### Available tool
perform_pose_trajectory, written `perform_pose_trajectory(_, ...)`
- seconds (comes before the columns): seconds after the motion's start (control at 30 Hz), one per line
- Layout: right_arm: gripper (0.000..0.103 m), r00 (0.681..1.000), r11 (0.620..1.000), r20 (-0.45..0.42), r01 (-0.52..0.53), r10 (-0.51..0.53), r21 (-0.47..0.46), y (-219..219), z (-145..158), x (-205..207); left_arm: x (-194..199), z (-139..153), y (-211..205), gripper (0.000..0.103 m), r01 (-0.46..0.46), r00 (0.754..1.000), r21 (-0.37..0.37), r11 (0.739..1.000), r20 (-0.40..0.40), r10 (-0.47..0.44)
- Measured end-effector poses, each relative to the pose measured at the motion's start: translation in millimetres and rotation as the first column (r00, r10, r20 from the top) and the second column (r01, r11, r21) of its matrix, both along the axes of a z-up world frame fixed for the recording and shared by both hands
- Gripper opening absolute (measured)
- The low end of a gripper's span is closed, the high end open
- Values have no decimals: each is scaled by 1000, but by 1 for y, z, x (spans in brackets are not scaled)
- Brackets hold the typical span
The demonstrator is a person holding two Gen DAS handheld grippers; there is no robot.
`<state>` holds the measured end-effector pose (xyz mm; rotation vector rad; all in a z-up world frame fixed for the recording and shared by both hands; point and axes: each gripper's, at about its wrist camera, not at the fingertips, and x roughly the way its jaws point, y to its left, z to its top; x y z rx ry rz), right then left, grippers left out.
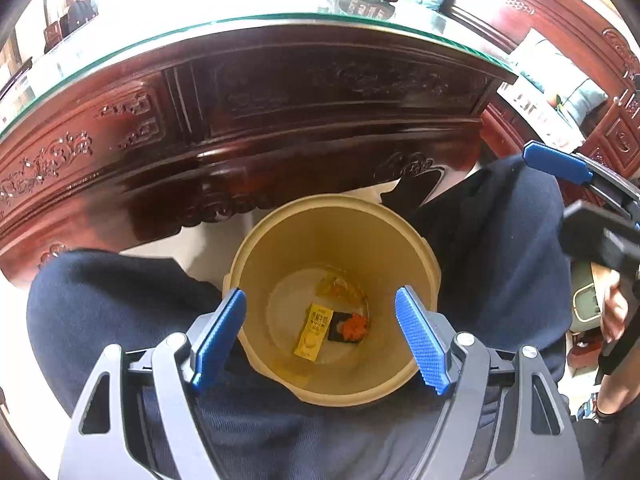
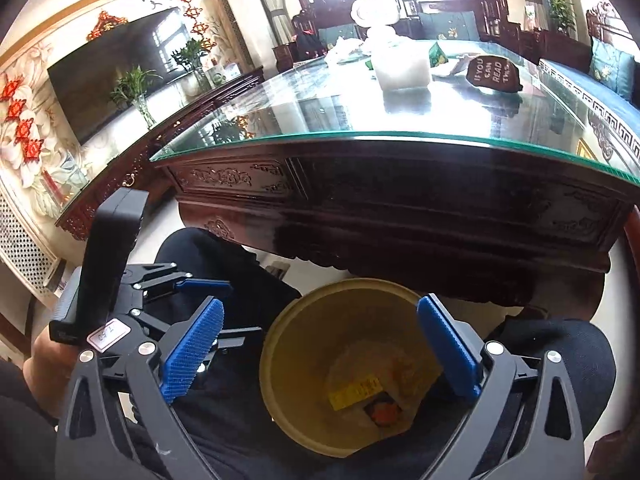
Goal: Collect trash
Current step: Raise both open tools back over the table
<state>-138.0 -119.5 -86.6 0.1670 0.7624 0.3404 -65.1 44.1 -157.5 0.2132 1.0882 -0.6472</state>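
Both grippers point steeply down between the person's knees (image 1: 120,304). The left gripper (image 1: 320,336) and right gripper (image 2: 320,356) have wide, empty jaws.

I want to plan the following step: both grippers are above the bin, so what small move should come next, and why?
Probably lift the right gripper away from the bin and back toward the glass-topped table. Its jaws stand wide with nothing between them, the yellow packet already lies in the bin, and scraps that look like wrappers remain on the table.
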Motion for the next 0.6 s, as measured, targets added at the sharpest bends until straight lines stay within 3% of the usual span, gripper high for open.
perform_pose_trajectory(0.2,95,996,1000,88,-15,15,3,-1,9,2,13,15,-10,77,9,999,-7,1000,47,-9)
perform_pose_trajectory(0.4,95,992,998,117,44,-48,36,-22,27,23,39,38,-15,78,-19,995,-26,999,101,21)
perform_pose_trajectory(0.6,95,963,991,234,127,-131,32,-45,54,55,87,74,-29,83,-65,979,-73,995,186,78)
